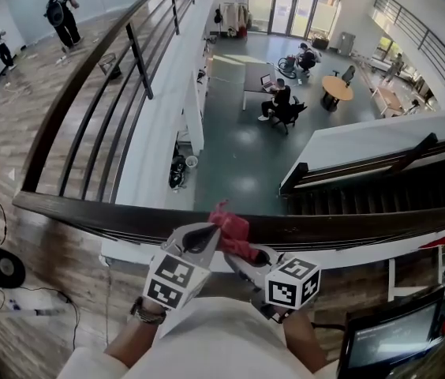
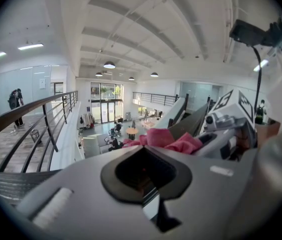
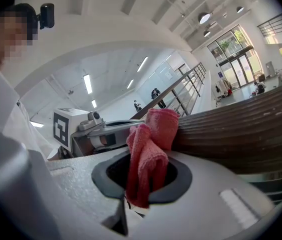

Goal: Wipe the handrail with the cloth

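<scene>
The person's right hand-held gripper (image 3: 146, 180) has its jaws shut on the red terry cloth (image 3: 150, 146). The cloth rises out from between them and bunches at their tips against the dark brown wooden handrail (image 3: 241, 129), which runs just past them. The left hand-held gripper (image 2: 148, 176) has its jaws together, and the dark hollow between them looks empty. The cloth lies just beyond its tips and next to the right hand-held gripper.

The cloth is already at the handrail, so fetching and placing it seem done, and the wiping looks either just begun or about to begin. The head view shows both hand-held grippers at one spot of the rail, which runs on well to either side of them. Most of its length probably remains to be wiped.

The rail's surface shows no dust line or damp streak that would mark a cleaned stretch. The two hand-held grippers and the bunched cloth cover the place where cloth meets wood. It is unclear whether the left tips only touch the cloth or nip an edge of it. The handrail runs out of the head view on both sides.
</scene>
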The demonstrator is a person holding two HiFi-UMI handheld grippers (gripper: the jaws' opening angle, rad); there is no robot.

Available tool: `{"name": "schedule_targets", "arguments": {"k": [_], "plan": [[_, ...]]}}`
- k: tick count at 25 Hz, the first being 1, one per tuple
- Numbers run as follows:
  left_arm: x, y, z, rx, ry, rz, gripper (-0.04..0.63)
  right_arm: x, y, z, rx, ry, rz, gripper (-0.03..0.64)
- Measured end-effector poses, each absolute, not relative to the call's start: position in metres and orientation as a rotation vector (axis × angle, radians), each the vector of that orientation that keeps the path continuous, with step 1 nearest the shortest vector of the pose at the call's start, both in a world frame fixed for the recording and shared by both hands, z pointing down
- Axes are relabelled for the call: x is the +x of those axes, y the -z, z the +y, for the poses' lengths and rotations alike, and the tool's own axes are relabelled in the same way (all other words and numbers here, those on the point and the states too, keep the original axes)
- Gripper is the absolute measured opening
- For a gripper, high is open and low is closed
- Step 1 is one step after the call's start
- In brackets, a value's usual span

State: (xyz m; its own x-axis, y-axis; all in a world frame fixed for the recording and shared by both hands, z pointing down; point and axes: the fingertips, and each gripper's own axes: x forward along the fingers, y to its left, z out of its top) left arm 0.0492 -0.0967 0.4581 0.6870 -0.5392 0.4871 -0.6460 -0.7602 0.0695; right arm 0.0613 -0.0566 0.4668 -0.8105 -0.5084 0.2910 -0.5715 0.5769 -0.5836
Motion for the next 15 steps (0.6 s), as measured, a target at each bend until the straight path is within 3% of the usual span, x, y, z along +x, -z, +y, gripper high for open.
{"name": "schedule_targets", "arguments": {"k": [15], "plan": [[0.0471,-0.4606,-0.1026,2.673,-0.678,-0.913,0.003,0.0579,-0.4692,-0.0644,0.947,-1.095,-2.715,0.061]]}}
